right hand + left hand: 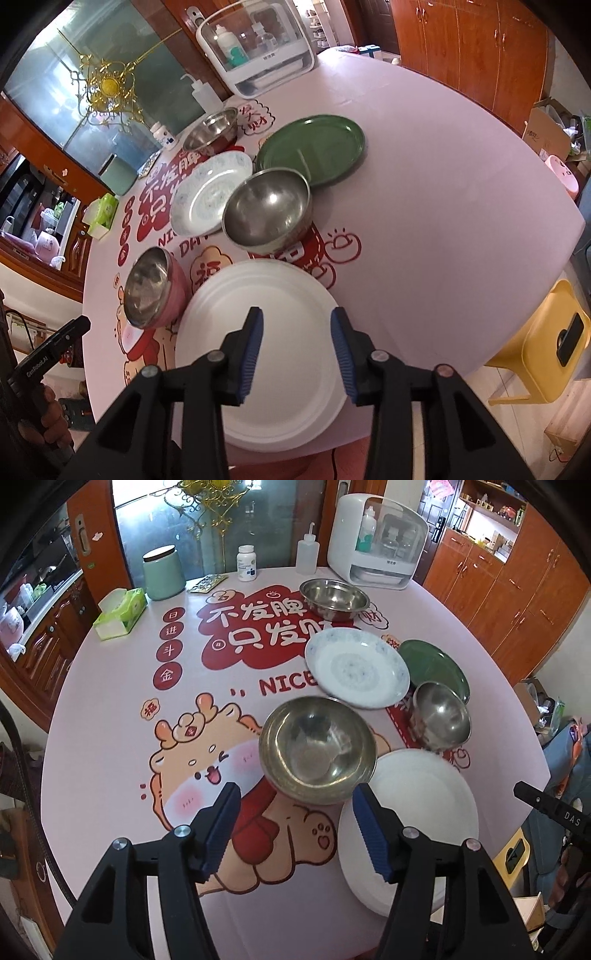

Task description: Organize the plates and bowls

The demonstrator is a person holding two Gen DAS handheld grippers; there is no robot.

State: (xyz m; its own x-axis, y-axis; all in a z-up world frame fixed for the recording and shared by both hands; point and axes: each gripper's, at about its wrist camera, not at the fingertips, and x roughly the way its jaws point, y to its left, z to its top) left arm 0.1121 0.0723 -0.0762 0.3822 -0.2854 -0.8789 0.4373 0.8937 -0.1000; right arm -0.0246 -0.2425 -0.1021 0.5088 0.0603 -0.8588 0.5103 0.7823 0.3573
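Note:
On the round pink table [110, 709] stand three steel bowls and three plates. In the left wrist view a steel bowl [317, 748] sits just beyond my open left gripper [295, 795], whose blue pads hold nothing. A white plate [410, 827] lies to its right, a patterned plate [356, 666], a green plate [432, 664], a small steel bowl [441, 716] and a far steel bowl [334, 598] beyond. My right gripper [297, 319] hovers open over the white plate [262, 347], empty. The pink-sided steel bowl [151, 288], steel bowl [267, 208], green plate [312, 149] and patterned plate [210, 192] lie ahead.
A white countertop appliance [376, 541], squeeze bottle [307, 555], pill bottle [246, 563], green canister [163, 572] and tissue box [120, 613] line the table's far edge. A yellow stool [546, 354] stands off the table's right side. Wooden cabinets [480, 48] stand behind.

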